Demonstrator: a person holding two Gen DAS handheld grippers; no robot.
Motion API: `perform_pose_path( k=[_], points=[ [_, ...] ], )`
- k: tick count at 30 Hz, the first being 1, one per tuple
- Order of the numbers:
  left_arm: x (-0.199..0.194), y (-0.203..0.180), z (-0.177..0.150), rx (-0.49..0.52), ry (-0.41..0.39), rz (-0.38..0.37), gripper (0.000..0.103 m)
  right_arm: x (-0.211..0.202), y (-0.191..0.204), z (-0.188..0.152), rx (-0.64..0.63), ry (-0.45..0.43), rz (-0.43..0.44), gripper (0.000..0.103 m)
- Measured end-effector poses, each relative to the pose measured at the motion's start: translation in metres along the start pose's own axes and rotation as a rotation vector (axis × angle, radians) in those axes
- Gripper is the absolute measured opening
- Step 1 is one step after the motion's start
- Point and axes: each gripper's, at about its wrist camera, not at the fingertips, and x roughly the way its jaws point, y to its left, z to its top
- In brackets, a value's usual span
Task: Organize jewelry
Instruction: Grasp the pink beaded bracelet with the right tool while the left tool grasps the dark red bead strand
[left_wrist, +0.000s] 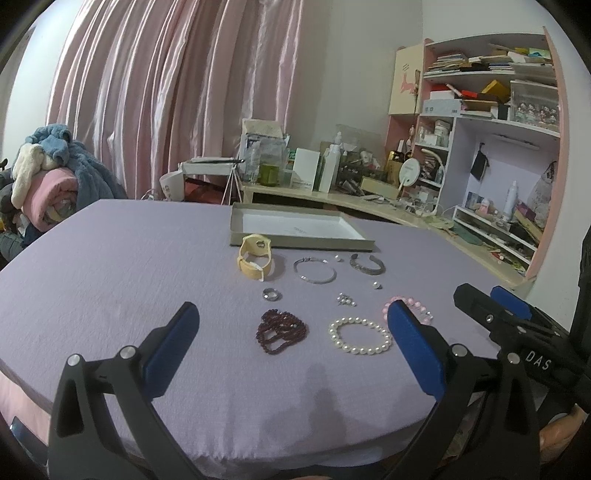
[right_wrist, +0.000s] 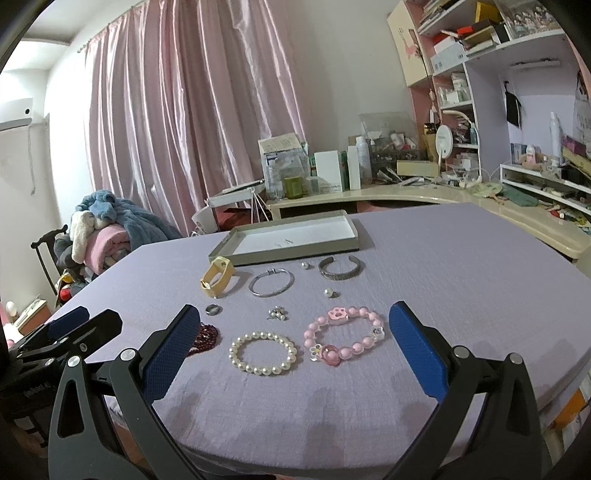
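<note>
Lilac-clothed worktop (left_wrist: 110, 258) carries jewelry: pearl bracelet (right_wrist: 263, 353), pink bead bracelet (right_wrist: 343, 336), garnet strand (left_wrist: 281, 330), near an open tray (right_wrist: 291, 236). Left tool (left_wrist: 291, 336) and right tool (right_wrist: 295, 341) both released, hovering, grasping nothing.

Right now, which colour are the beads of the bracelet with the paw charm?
Pink; the bracelet shows best in the right wrist view.

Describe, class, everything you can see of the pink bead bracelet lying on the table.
The pink bead bracelet is a closed loop of glossy round pink beads, seemingly plastic or glass. It carries a paw-print charm at the far side, a small flower and a translucent pink ring nearest the camera, plus a white charm on the right. It lies flat on the lilac tablecloth, right of the pearl bracelet, touching nothing else.
</note>
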Motion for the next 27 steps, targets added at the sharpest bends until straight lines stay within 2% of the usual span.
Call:
perform_pose_path(
  k=[6, 13, 20, 27],
  points=[
    [0.016, 0.012, -0.006, -0.022, 0.063, 0.027, 0.101, 0.016, -0.01, -0.006, 0.022, 0.058, -0.032, 0.102],
    [0.041, 0.025, -0.014, -0.061, 0.154, 0.013, 0.101, 0.038, -0.026, -0.011, 0.051, 0.141, -0.077, 0.101],
    [0.061, 0.031, -0.018, -0.053, 0.214, 0.032, 0.101, 0.066, -0.043, -0.007, 0.084, 0.225, -0.121, 0.084],
    [0.078, 0.036, -0.017, -0.05, 0.254, 0.044, 0.101, 0.092, -0.057, 0.0, 0.079, 0.3, -0.201, 0.069]
  ],
)
